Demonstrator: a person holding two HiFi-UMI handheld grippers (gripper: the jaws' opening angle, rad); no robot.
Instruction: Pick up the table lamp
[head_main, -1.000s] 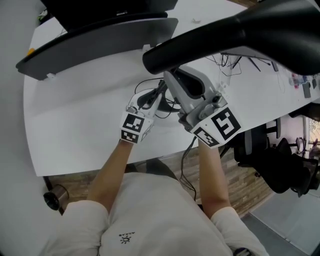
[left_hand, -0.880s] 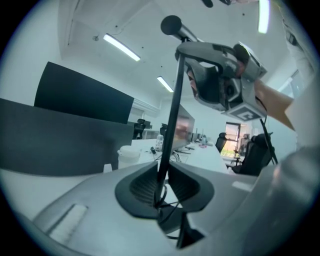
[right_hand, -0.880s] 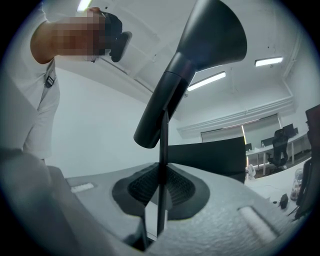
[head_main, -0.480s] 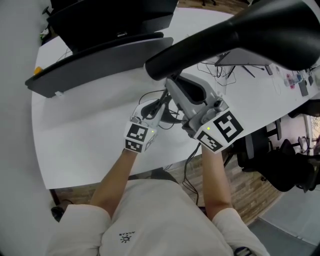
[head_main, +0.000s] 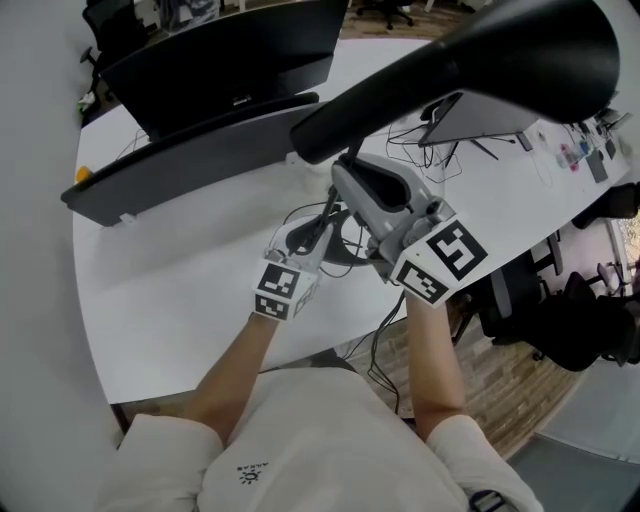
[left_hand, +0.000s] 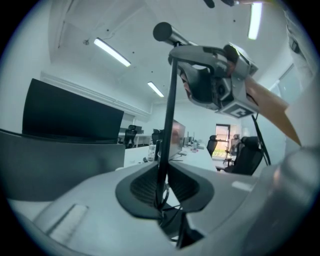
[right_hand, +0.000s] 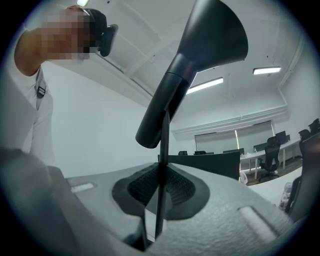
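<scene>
The table lamp has a black cone head (head_main: 470, 60) close under the head camera and a thin black stem (left_hand: 167, 125). My left gripper (head_main: 318, 220) is shut on that stem low down, and its jaws are closing tighter on it; the stem runs up between its pads (left_hand: 145, 187). My right gripper (head_main: 350, 170) is shut on the same stem (right_hand: 162, 170) from the other side, just above the left one. In the right gripper view the lamp head (right_hand: 200, 65) rises above the jaws. The lamp's base is hidden.
Below lies a white table (head_main: 150, 270) with a curved grey monitor back (head_main: 200, 150), a black screen (head_main: 230, 60), loose cables (head_main: 345, 240) and a laptop (head_main: 490, 115). A cord (head_main: 385, 320) hangs over the table's near edge. Black office chairs (head_main: 540, 300) stand at the right.
Both grippers have risen together with the lamp, and the table now lies lower beneath them. The grip on the stem looks the same.
</scene>
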